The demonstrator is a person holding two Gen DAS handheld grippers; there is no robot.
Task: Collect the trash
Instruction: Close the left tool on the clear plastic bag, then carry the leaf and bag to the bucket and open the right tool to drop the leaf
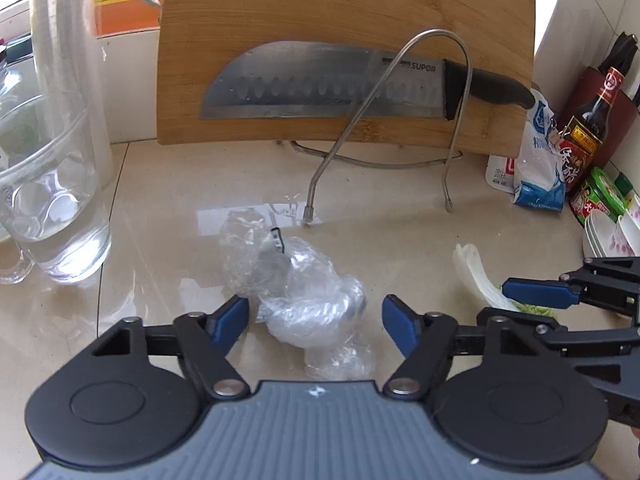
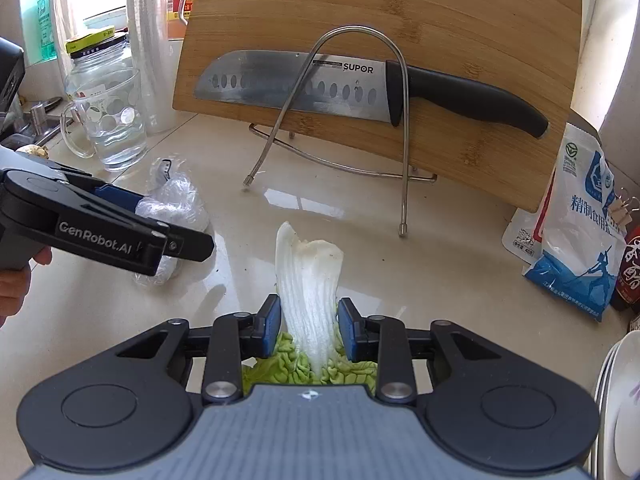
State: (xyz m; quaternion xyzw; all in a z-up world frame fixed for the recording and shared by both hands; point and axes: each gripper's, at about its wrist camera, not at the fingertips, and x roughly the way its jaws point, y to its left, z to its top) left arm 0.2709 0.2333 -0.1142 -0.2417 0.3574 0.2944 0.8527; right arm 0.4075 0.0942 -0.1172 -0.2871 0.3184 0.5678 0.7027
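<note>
My right gripper (image 2: 307, 326) clamped on cabbage leaf (image 2: 310, 280), ready to bin. Left gripper (image 1: 314, 316) straddles crumpled plastic wrap (image 1: 296, 280), pads not pressing (knife (image 1: 320, 80) safely racked).

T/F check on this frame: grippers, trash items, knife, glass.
1. The right gripper is shut on the white-stemmed cabbage leaf. True.
2. The left gripper clamps the crumpled clear plastic wrap. False: the wrap lies between its jaws, gaps showing beside both pads.
3. The black-handled steel knife lies flat on the beige counter. False: it rests in the wire rack against the upright bamboo cutting board.
4. The clear glass mug holds water. True.
</note>
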